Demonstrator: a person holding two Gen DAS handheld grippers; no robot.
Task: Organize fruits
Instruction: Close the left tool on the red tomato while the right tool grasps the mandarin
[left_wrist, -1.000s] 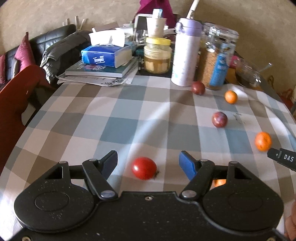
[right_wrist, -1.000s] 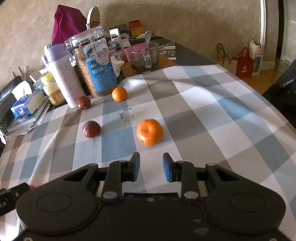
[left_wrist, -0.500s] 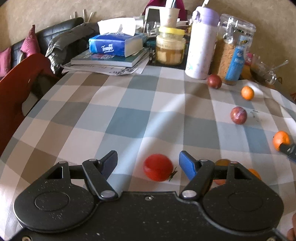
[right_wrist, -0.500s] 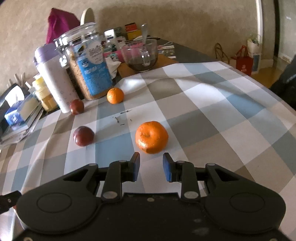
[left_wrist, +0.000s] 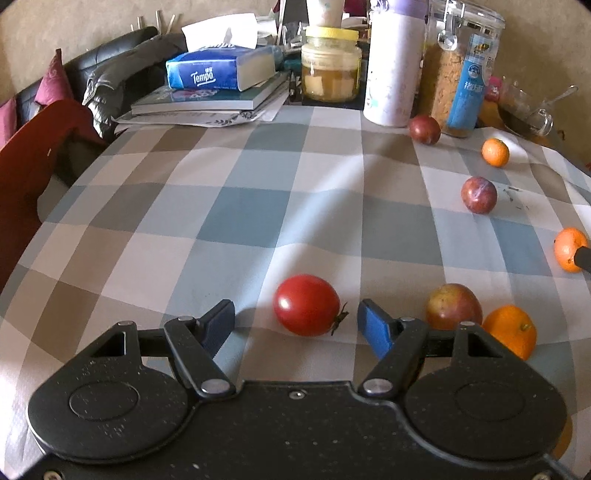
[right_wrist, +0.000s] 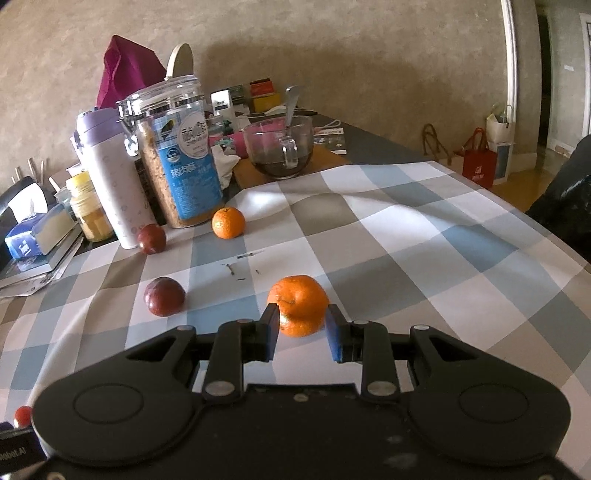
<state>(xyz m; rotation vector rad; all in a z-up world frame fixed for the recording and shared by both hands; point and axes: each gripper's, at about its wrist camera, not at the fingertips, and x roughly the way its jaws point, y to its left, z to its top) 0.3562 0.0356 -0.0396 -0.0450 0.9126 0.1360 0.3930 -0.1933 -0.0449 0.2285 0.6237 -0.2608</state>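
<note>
Fruits lie loose on a checked tablecloth (left_wrist: 258, 206). In the left wrist view my left gripper (left_wrist: 297, 323) is open with a red tomato (left_wrist: 306, 304) between its fingertips, not touched. A reddish apple (left_wrist: 452, 304) and an orange (left_wrist: 511, 330) lie just right of it. In the right wrist view my right gripper (right_wrist: 301, 328) is open around a mandarin (right_wrist: 297, 304), its fingers on either side. Two dark plums (right_wrist: 164, 295) (right_wrist: 151, 238) and a small mandarin (right_wrist: 228, 222) lie farther back.
At the table's far edge stand a tall cereal jar (right_wrist: 177, 158), a lilac bottle (right_wrist: 109, 173), a yellow-lidded jar (left_wrist: 330, 66), a tissue box on books (left_wrist: 218, 72) and a glass bowl with a spoon (right_wrist: 282, 147). A red chair (left_wrist: 33, 155) is at the left.
My right gripper has opened wider and moved forward so the mandarin now sits between its fingers. My left gripper has shifted left and lower; the tomato stays between its open fingers.
</note>
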